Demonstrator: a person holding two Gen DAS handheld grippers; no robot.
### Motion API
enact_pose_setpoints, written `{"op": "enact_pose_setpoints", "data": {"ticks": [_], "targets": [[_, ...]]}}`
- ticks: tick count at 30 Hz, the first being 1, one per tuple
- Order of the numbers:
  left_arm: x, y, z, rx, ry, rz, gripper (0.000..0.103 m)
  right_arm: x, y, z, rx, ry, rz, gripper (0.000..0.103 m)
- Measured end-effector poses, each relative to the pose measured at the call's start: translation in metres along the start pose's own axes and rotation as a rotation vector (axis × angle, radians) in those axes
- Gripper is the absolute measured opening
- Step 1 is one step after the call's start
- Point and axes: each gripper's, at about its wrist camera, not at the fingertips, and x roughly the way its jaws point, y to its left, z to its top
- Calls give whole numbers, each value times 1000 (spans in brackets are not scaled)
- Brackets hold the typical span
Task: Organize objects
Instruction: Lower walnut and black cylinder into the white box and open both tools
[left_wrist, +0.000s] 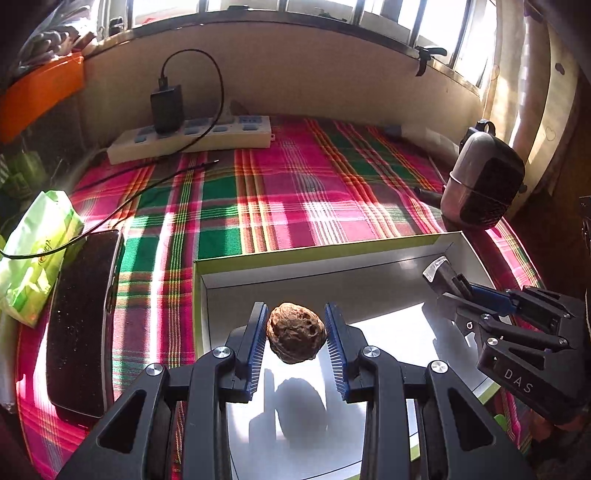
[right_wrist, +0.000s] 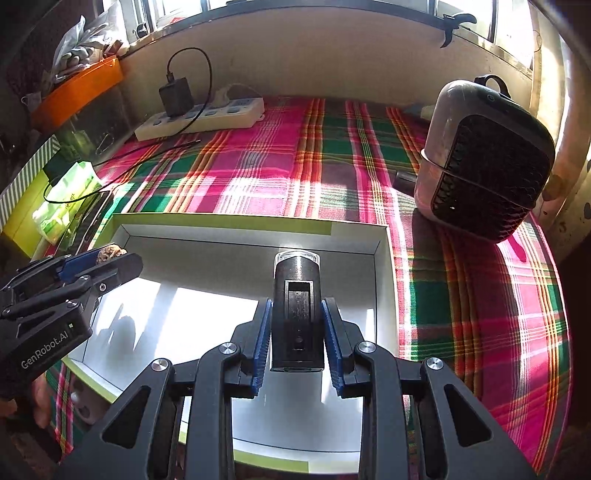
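Blue-padded left claw (left_wrist: 296, 334) grips a walnut (left_wrist: 295, 332) above the white box (left_wrist: 369, 266). Right claw (right_wrist: 297, 332) clamps a black flashlight (right_wrist: 297, 314) over the same box; nothing lies inside.

- Our left gripper (left_wrist: 296, 334) clamps a wrinkled brown walnut (left_wrist: 295, 332) above the shallow white cardboard box (left_wrist: 314, 264).
- Our right gripper (left_wrist: 448, 282) grips a black cylinder (left_wrist: 441, 273).

The left tongs (left_wrist: 296, 334) cover the box (left_wrist: 258, 260) floor behind them, and the near box wall runs off the bottom edge. Between the right tongs (right_wrist: 297, 334), the black cylinder's (right_wrist: 296, 314) sides lie hidden under the pads. Left of the left tongs, the packet's (left_wrist: 35, 251) print is too blurred to read.
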Motion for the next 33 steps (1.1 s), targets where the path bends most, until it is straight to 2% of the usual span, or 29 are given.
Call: {"op": "enact_pose_setpoints", "data": {"ticks": [6, 24, 28, 33], "targets": [[15, 4, 2, -18, 34, 9, 29, 12, -3, 3, -3, 21, 1, 28], [22, -5, 2, 36, 29, 74, 30, 16, -4, 2, -5, 17, 8, 29], [21, -4, 2, 30, 26, 75, 31, 15, -3, 2, -8, 14, 19, 34], [14, -3, 0, 10, 11, 69, 40, 9, -2, 0, 4, -4, 23, 41]]}}
